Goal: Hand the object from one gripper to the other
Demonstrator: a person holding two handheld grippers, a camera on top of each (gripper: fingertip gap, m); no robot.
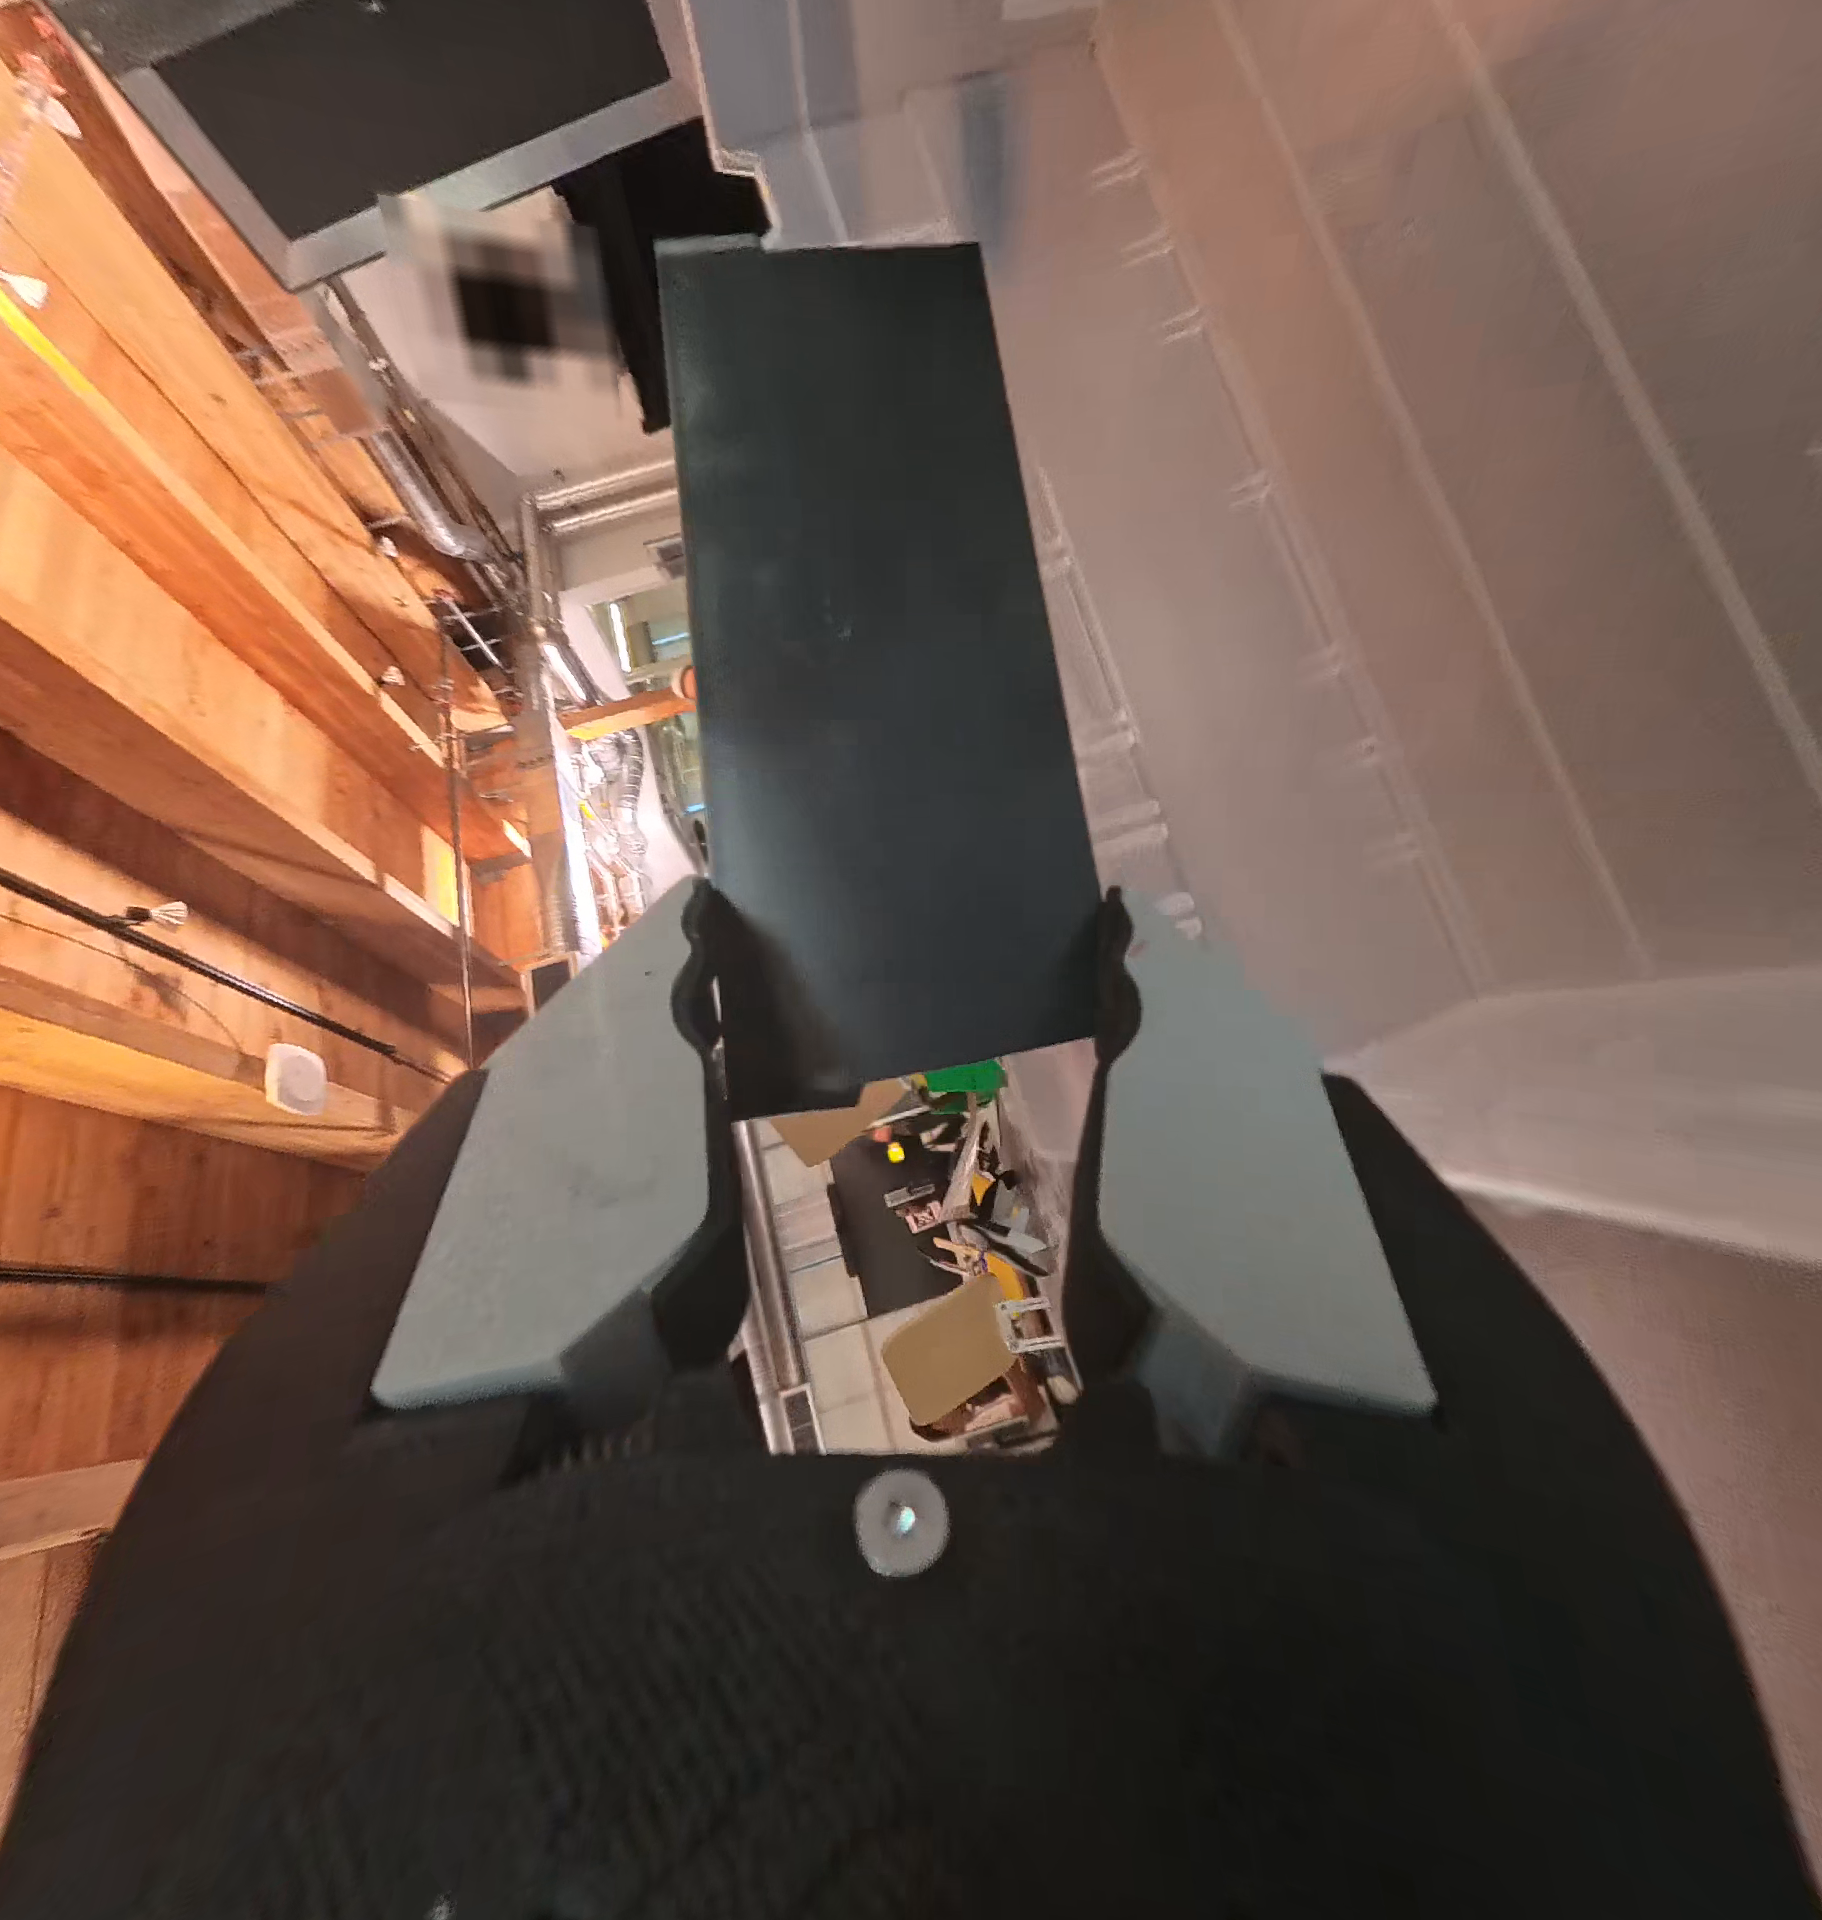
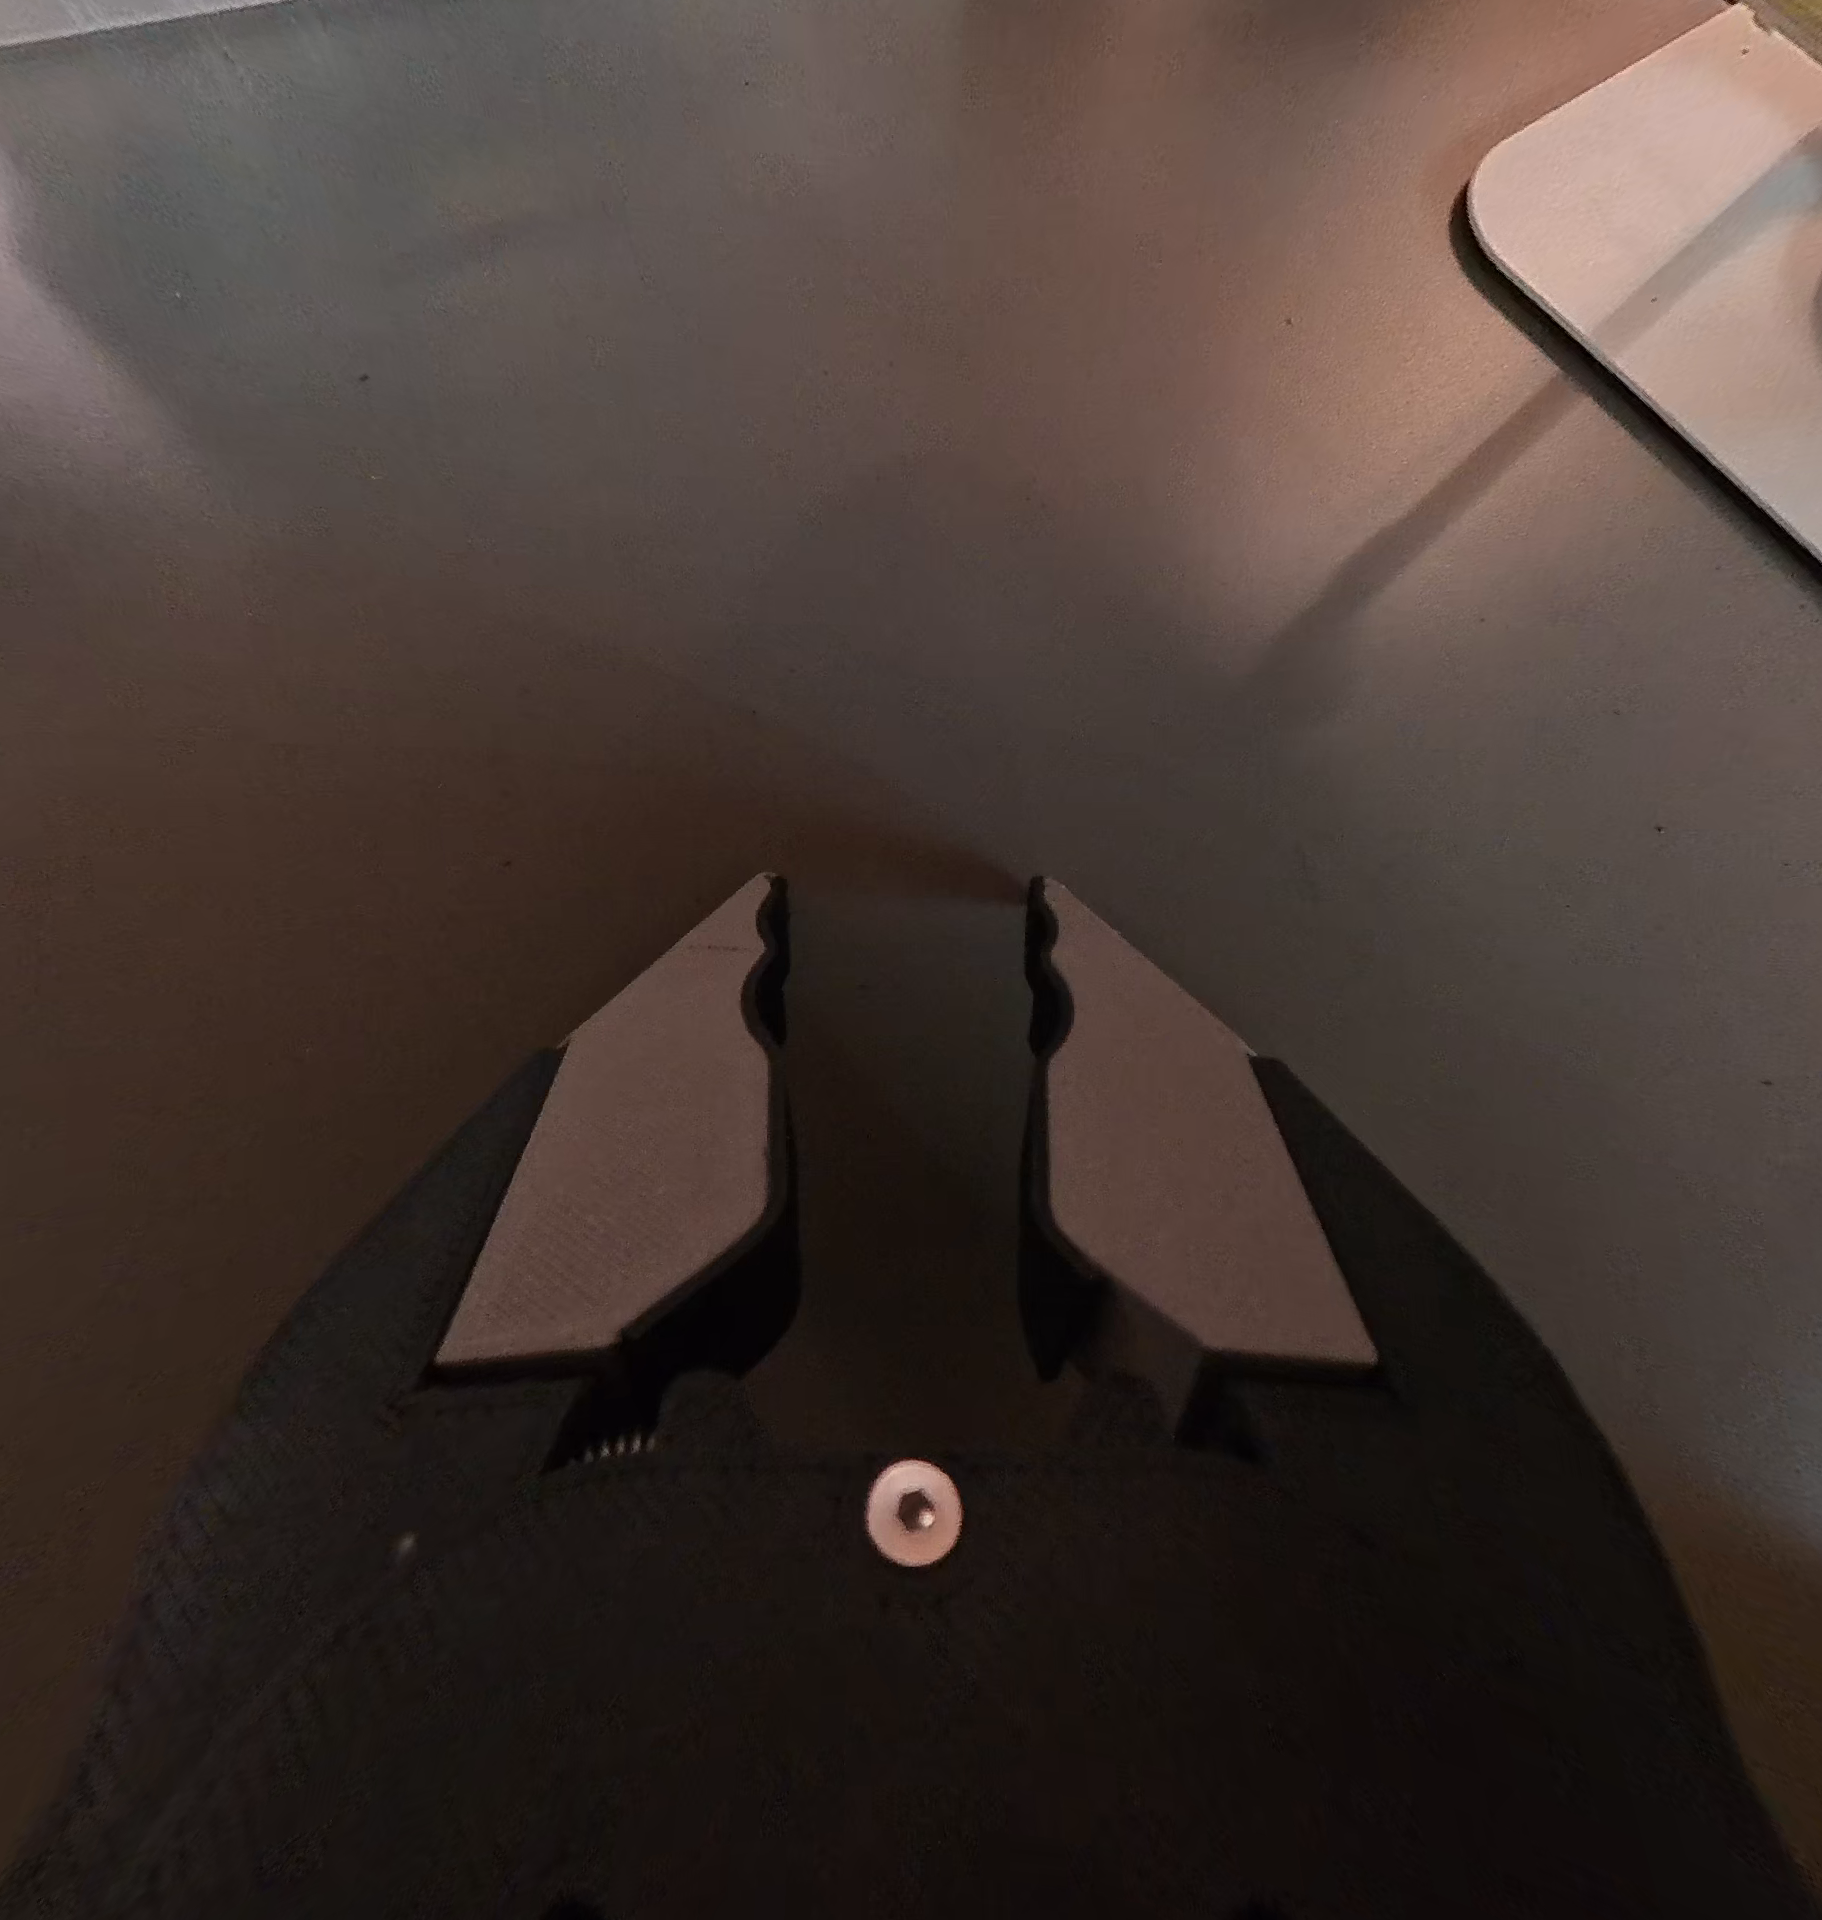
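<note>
My left gripper (image 1: 907, 935) is shut on a dark teal flat rectangular block (image 1: 865, 644). It grips the block's lower end, and the block sticks out forward, raised in the air with the view rolled sideways. My right gripper (image 2: 905, 904) is open and empty, its tips close above a dark grey tabletop (image 2: 678, 468). Neither gripper shows in the other's view.
In the left wrist view, wooden ceiling beams (image 1: 159, 623) run along the left, and a translucent white sheet (image 1: 1458, 520) fills the right. A cluttered floor area (image 1: 948, 1216) shows behind the fingers. In the right wrist view, a pale rounded tray (image 2: 1665, 301) lies at the table's top right. The gap from one gripper's tips to the other's is roughly 45 centimeters.
</note>
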